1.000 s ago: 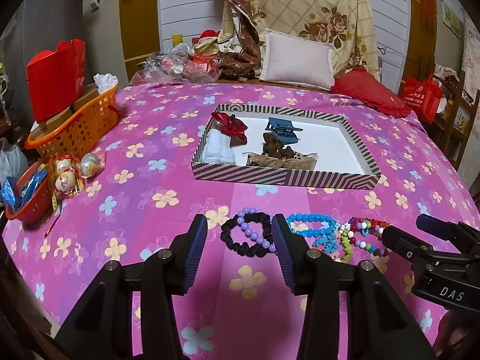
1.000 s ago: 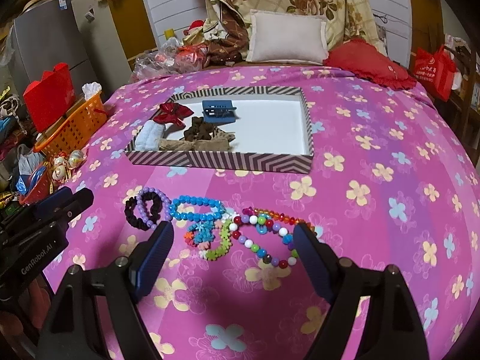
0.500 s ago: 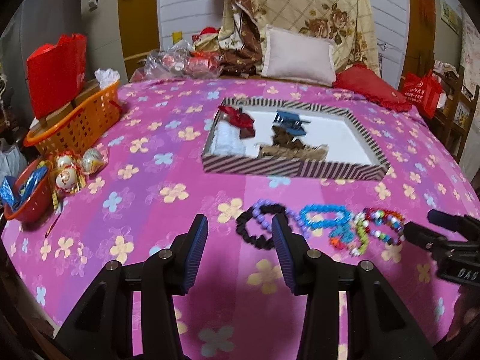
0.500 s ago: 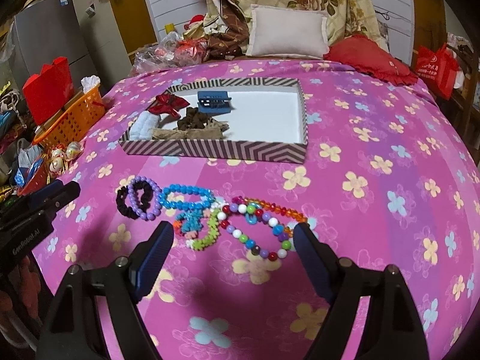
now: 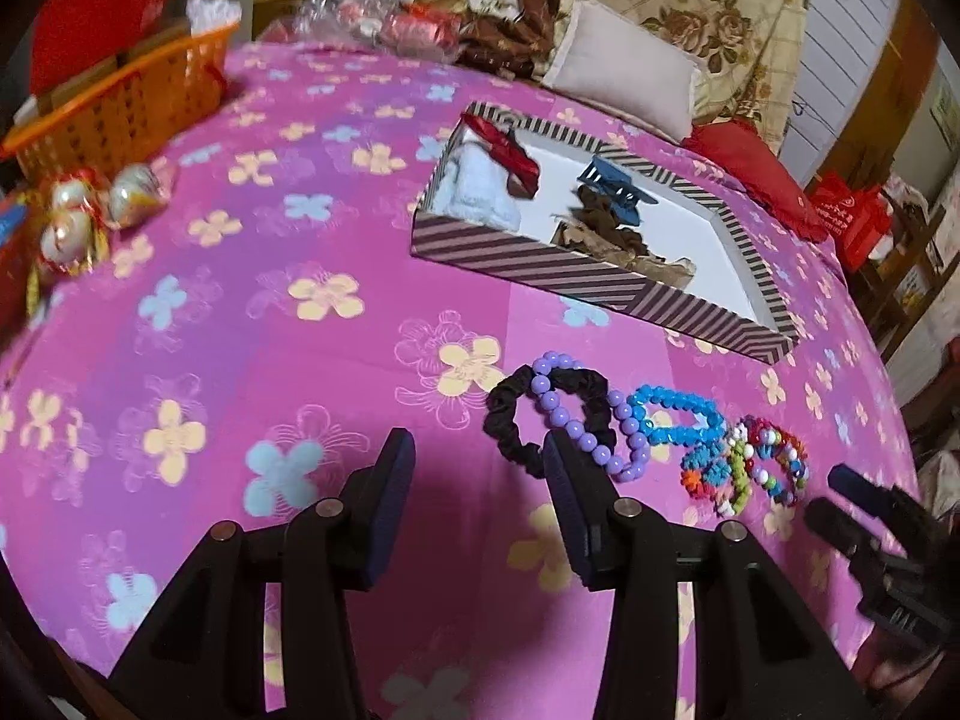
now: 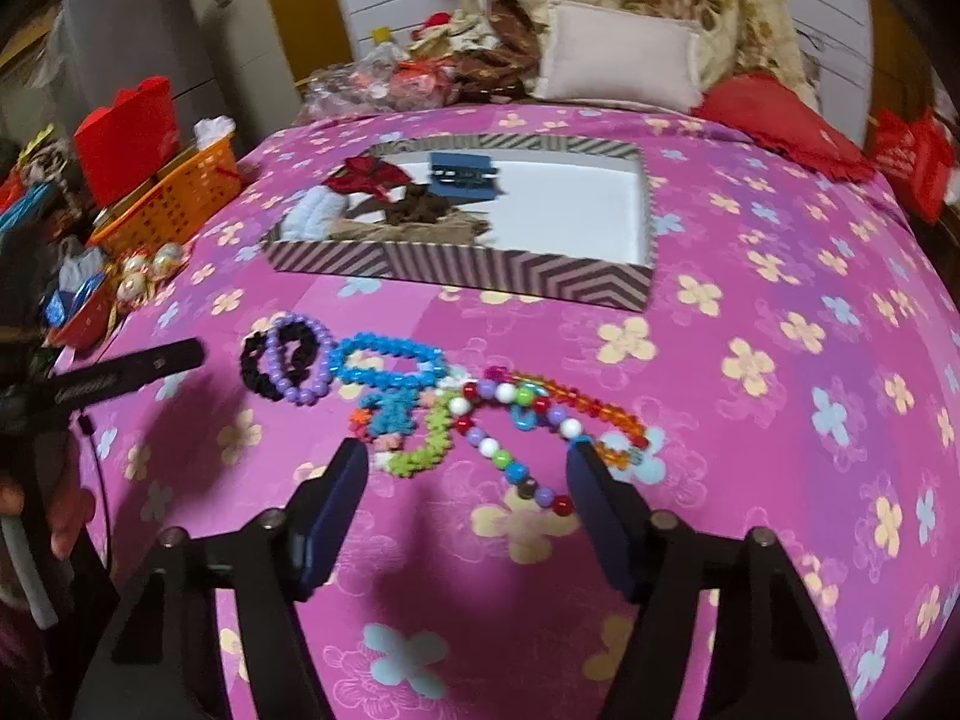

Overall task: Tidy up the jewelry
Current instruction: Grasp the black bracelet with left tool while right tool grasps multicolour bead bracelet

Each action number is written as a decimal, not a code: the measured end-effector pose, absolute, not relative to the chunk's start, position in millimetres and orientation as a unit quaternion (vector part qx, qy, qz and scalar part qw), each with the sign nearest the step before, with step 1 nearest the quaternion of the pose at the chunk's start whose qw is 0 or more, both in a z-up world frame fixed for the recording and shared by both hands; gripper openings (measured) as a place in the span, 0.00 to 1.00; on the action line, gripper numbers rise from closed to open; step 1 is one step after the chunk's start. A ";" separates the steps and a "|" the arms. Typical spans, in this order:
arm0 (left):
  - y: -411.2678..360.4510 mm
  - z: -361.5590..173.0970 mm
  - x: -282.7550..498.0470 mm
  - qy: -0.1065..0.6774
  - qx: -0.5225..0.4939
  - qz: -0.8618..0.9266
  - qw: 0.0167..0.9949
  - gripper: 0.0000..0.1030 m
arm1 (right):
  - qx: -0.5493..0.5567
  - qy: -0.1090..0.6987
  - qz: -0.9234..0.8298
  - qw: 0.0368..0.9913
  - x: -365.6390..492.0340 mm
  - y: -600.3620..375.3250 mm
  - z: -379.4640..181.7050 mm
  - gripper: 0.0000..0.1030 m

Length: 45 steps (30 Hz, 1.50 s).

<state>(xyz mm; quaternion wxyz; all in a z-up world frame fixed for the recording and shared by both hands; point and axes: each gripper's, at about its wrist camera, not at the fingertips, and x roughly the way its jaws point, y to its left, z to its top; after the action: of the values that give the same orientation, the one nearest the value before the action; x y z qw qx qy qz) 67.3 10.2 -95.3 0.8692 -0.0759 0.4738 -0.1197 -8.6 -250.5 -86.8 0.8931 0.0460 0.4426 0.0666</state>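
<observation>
The left gripper's [image 5: 477,468] right finger covers part of the black scrunchie [image 5: 510,420]. In the striped box [image 6: 516,276], the brown items [image 6: 420,213] blur together (kind unclear). The red bag [image 5: 96,6] runs off the frame edge.

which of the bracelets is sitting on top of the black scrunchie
The purple bead bracelet. It alone overlaps the black scrunchie, at the left end of the row; the blue bracelet and multicolour bracelet lie further right on the cloth.
</observation>
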 end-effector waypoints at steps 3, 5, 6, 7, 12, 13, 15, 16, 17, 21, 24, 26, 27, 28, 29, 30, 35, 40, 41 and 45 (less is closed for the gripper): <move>7.4 -101.3 73.4 0.483 -0.072 -0.120 0.865 0.37 | 0.024 0.442 0.063 0.895 -7.7 -245.5 -87.6 0.64; 6.5 -107.4 76.8 0.493 -0.072 -0.127 0.858 0.37 | 0.027 0.444 0.064 0.893 -7.6 -247.8 -88.9 0.64; 5.8 -109.5 78.0 0.497 -0.075 -0.133 0.854 0.37 | 0.029 0.445 0.063 0.893 -7.5 -249.4 -89.3 0.64; 6.2 -110.1 78.3 0.499 -0.076 -0.138 0.852 0.37 | 0.030 0.444 0.062 0.893 -7.4 -251.6 -89.7 0.64; 4.5 -109.3 83.4 0.494 -0.083 -0.148 0.853 0.37 | 0.040 0.445 0.061 0.892 -4.6 -263.3 -93.4 0.64; 4.3 -110.1 84.6 0.496 -0.082 -0.148 0.852 0.37 | 0.037 0.446 0.061 0.892 -4.3 -264.4 -94.7 0.64; 1.9 -113.0 87.7 0.501 -0.080 -0.152 0.848 0.37 | 0.025 0.448 0.056 0.892 -2.8 -267.5 -98.2 0.64; -0.2 -114.9 88.9 0.503 -0.075 -0.152 0.848 0.37 | 0.020 0.450 0.052 0.891 -1.3 -269.7 -100.4 0.64; -1.7 -116.6 90.0 0.505 -0.070 -0.151 0.847 0.37 | 0.018 0.453 0.050 0.890 -0.1 -271.7 -102.1 0.64; -2.0 -119.5 92.6 0.507 -0.064 -0.153 0.846 0.37 | 0.022 0.458 0.040 0.888 7.7 -284.5 -108.1 0.53; -1.2 -119.8 94.7 0.508 -0.064 -0.157 0.844 0.37 | 0.014 0.467 0.044 0.883 14.0 -286.1 -112.5 0.41; -2.9 -120.0 97.0 0.508 -0.060 -0.158 0.844 0.37 | -0.008 0.470 0.047 0.881 18.4 -281.1 -115.6 0.34; -4.4 -120.0 97.3 0.507 -0.057 -0.159 0.845 0.37 | -0.018 0.473 0.049 0.880 20.9 -278.5 -117.4 0.29; -6.9 -120.2 97.4 0.506 -0.052 -0.161 0.846 0.37 | -0.027 0.474 0.051 0.879 23.0 -276.0 -119.0 0.28; -9.5 -120.1 97.2 0.505 -0.048 -0.162 0.847 0.37 | -0.038 0.474 0.051 0.878 25.7 -273.2 -120.9 0.27; -12.0 -120.4 97.0 0.503 -0.043 -0.165 0.848 0.37 | -0.046 0.475 0.050 0.877 27.8 -271.5 -122.9 0.25; -13.0 -122.8 98.2 0.502 -0.041 -0.174 0.846 0.02 | -0.050 0.475 0.055 0.877 29.6 -269.3 -125.7 0.09; -7.0 -116.7 96.4 0.500 -0.068 -0.192 0.842 0.00 | -0.033 0.454 0.061 0.888 19.3 -266.7 -110.5 0.09; -4.4 -110.2 94.4 0.494 -0.074 -0.196 0.844 0.00 | -0.032 0.448 0.062 0.891 16.5 -265.7 -104.6 0.09; 1.0 -85.5 88.6 0.474 -0.074 -0.207 0.853 0.00 | -0.030 0.423 0.067 0.903 7.3 -261.6 -79.6 0.09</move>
<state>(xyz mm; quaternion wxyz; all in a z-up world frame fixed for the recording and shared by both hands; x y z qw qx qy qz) 88.6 1.0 -85.5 0.8526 -0.0742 0.4740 -0.2073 7.3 -261.6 -79.6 0.9034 -0.0305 0.4226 0.0666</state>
